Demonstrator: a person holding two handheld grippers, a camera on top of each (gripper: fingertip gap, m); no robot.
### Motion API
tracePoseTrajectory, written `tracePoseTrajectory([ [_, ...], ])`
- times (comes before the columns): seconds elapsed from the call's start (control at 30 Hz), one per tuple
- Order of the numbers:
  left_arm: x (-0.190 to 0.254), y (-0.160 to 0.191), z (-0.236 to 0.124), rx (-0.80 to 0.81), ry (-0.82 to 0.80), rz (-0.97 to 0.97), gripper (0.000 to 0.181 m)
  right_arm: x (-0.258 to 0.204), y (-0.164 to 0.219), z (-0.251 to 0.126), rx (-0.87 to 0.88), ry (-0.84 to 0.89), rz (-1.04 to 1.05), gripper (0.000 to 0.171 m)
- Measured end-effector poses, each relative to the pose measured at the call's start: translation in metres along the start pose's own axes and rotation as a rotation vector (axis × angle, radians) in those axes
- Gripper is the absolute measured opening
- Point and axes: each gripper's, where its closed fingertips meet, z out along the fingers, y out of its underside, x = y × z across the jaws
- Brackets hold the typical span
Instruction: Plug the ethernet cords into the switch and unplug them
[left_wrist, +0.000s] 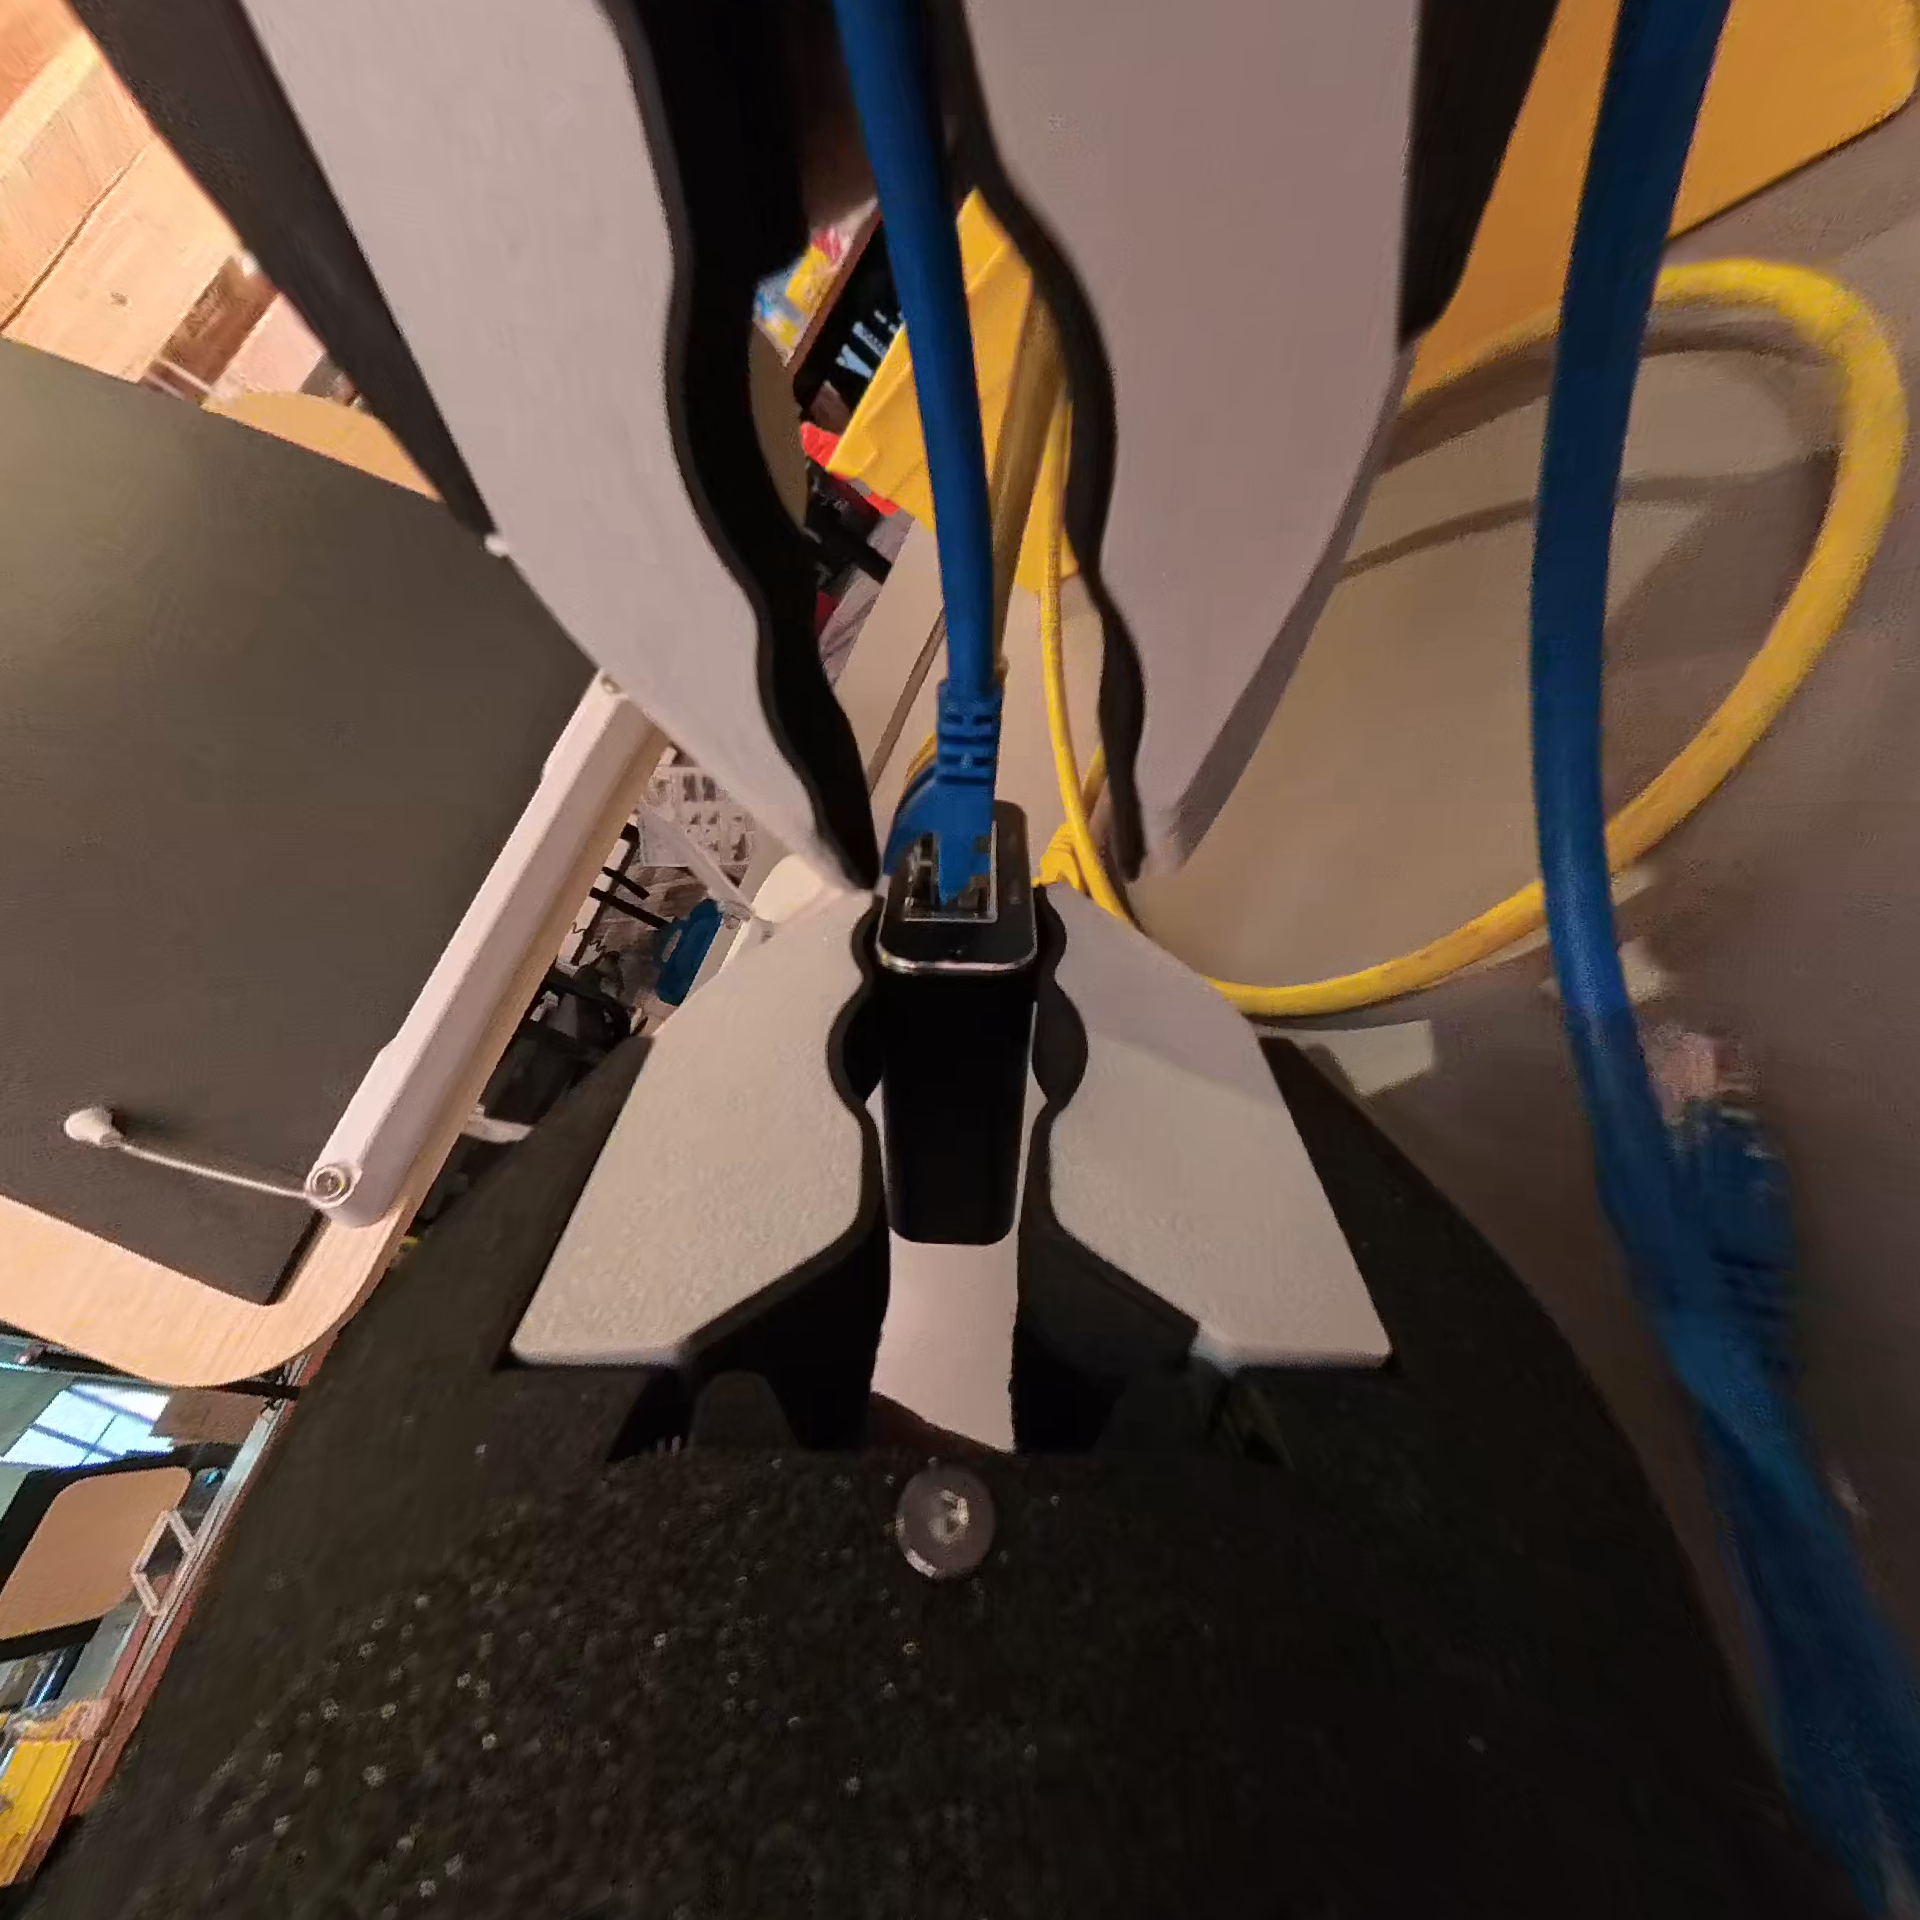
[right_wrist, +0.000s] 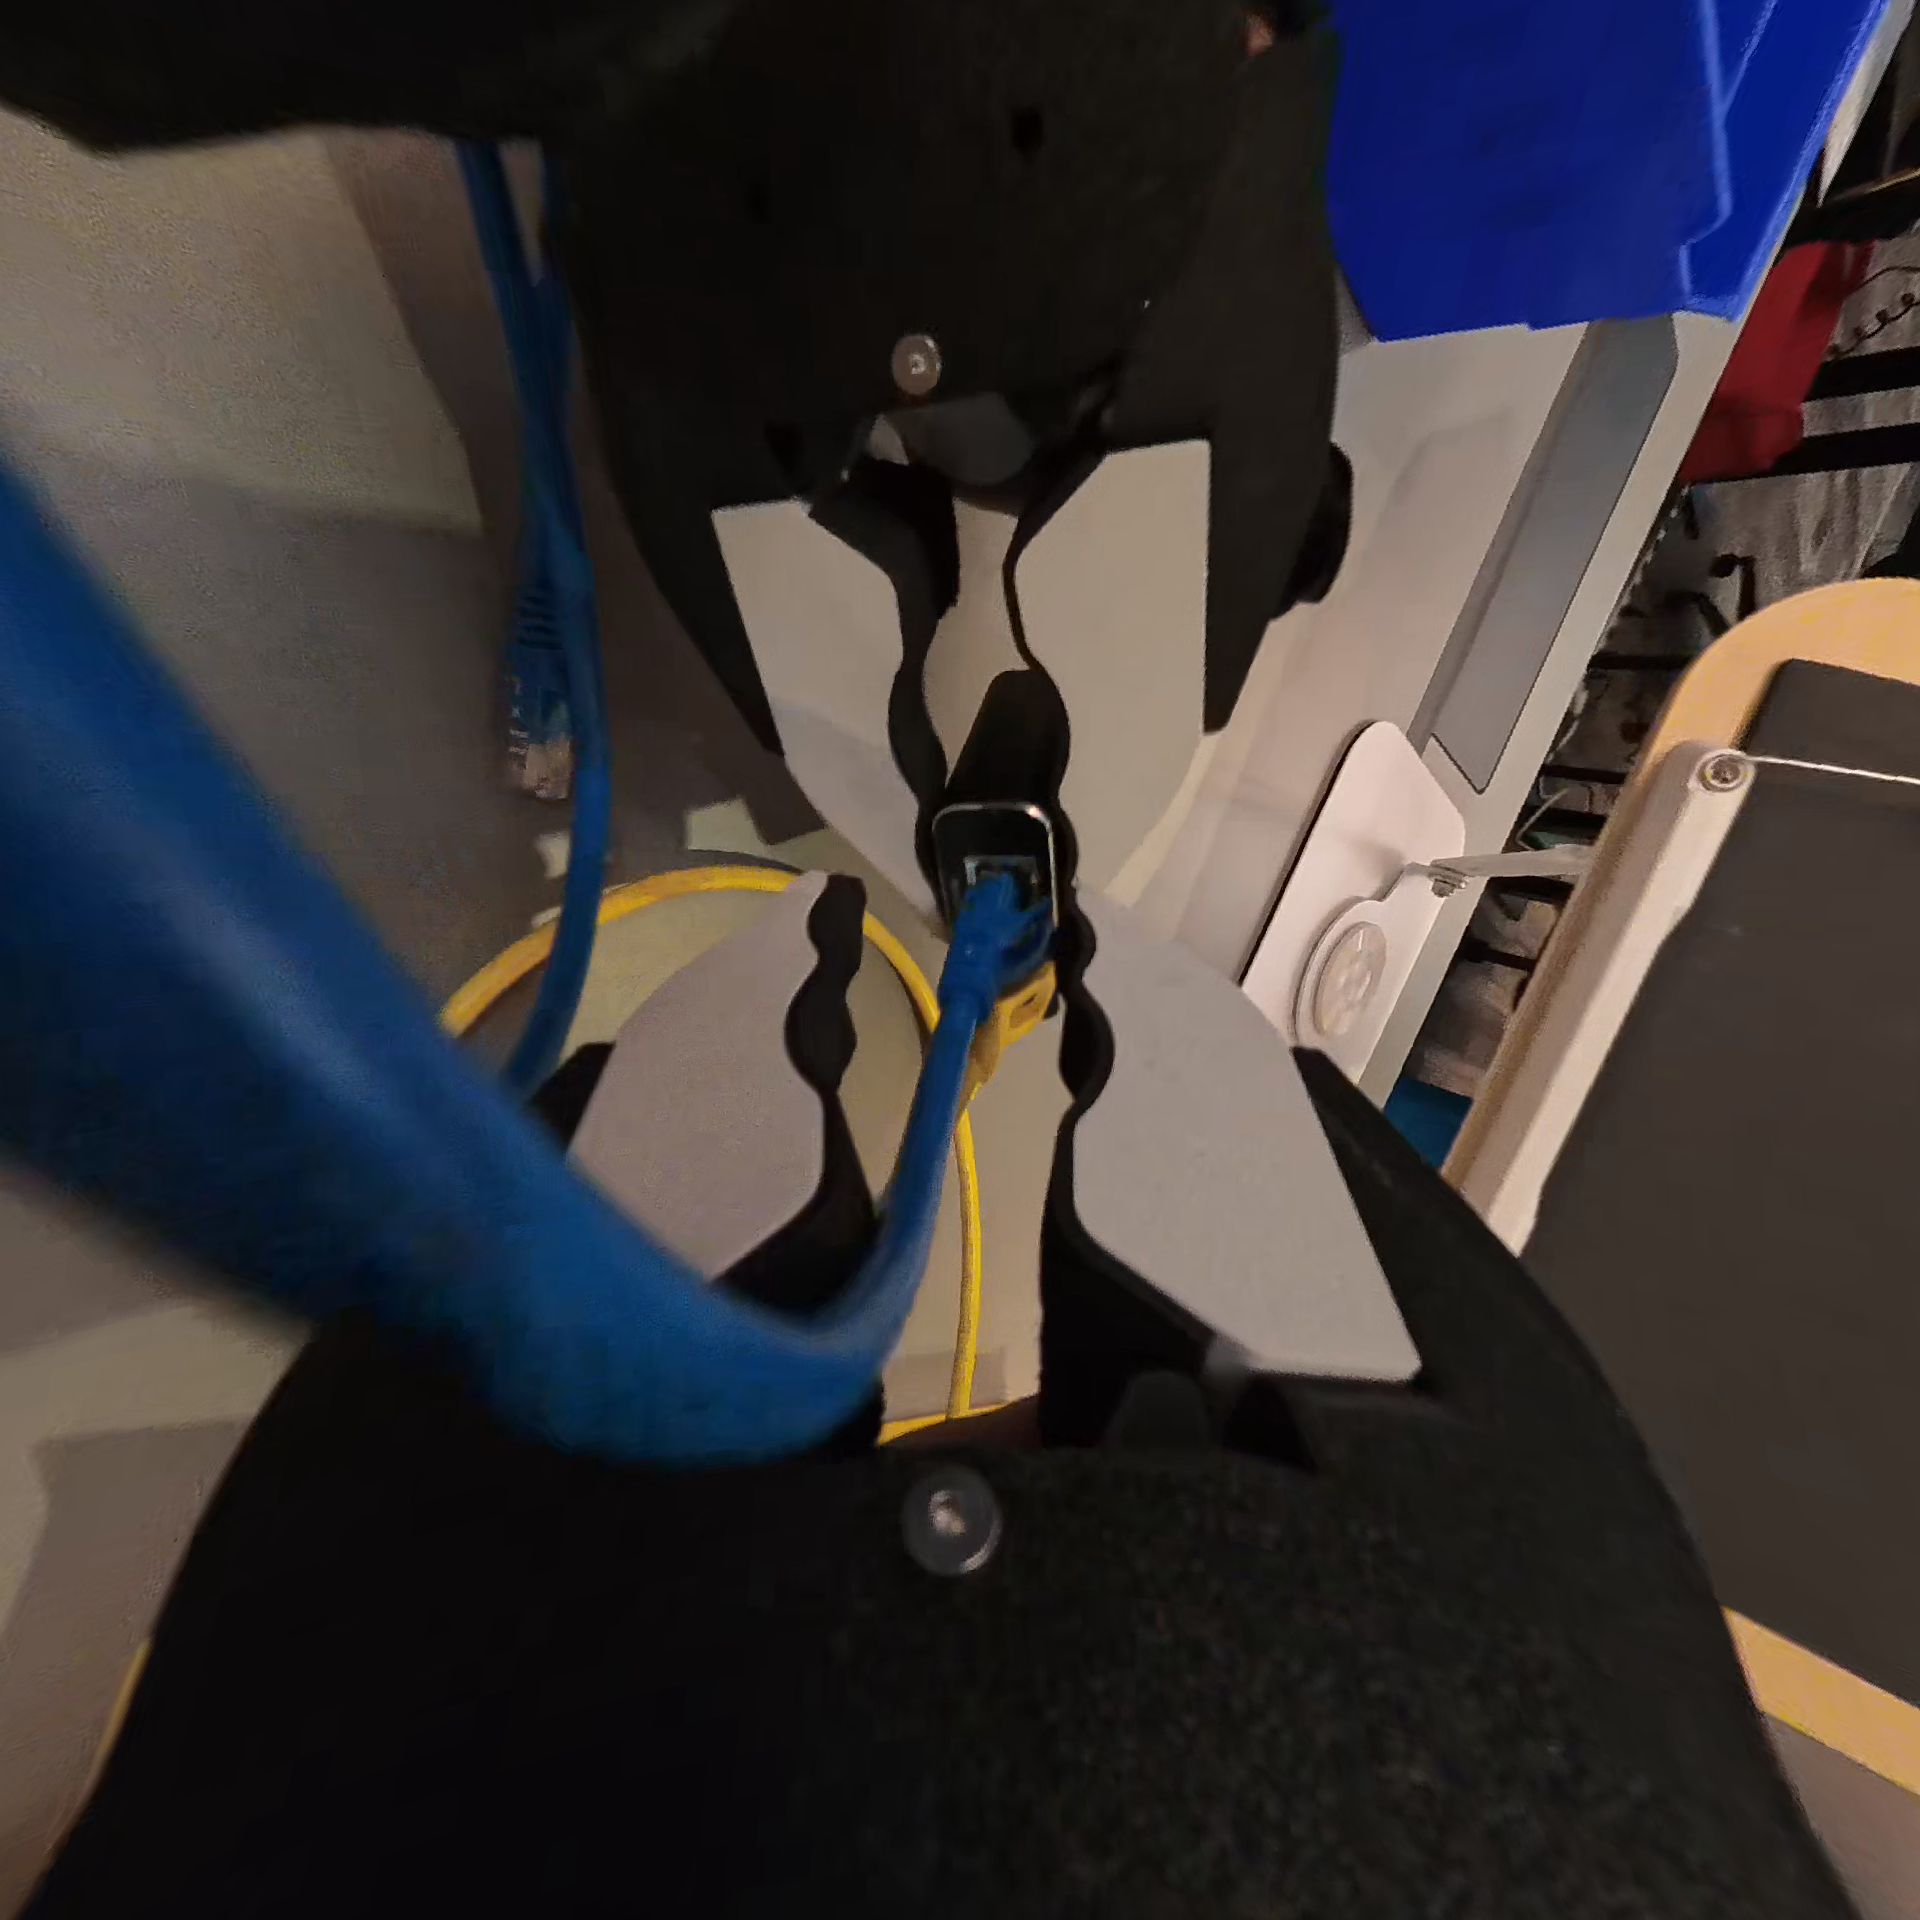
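My left gripper (left_wrist: 956, 914) is shut on the small black switch (left_wrist: 954, 1091) and holds it in the air, ports facing away. A blue ethernet plug (left_wrist: 961, 810) sits in a port, and its cord (left_wrist: 935, 364) runs up between the fingers of my right gripper (left_wrist: 997, 868). The right gripper (right_wrist: 956, 904) is open, one finger on each side of the blue plug (right_wrist: 992, 925), not touching it. A yellow plug (right_wrist: 1013, 1013) with its yellow cord (left_wrist: 1766, 520) sits beside it at the switch (right_wrist: 997, 831). A second blue plug (left_wrist: 1725, 1195) hangs loose.
A yellow bin (left_wrist: 935, 384) stands behind the grippers and a blue bin (right_wrist: 1558, 156) sits at the upper right. A black panel with a wooden edge (left_wrist: 208, 727) and a white frame leg (left_wrist: 468, 987) are at the left. The yellow cord loops over the beige floor (left_wrist: 1403, 727). The grippers are tip to tip, or close to it.
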Motion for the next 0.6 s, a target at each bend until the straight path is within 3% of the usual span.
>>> tracePoseTrajectory([
  [0.47,0.0003,0.0003,0.0008,0.001,-0.004,-0.003,0.025,0.0039,0.0043,0.0023,-0.023,0.085,-0.039,0.024],
  [0.6,0.0021,-0.0008,0.0007,0.003,0.000,0.008,0.025,0.0022,0.0040,0.0002,-0.023,0.091,-0.050,0.029],
])
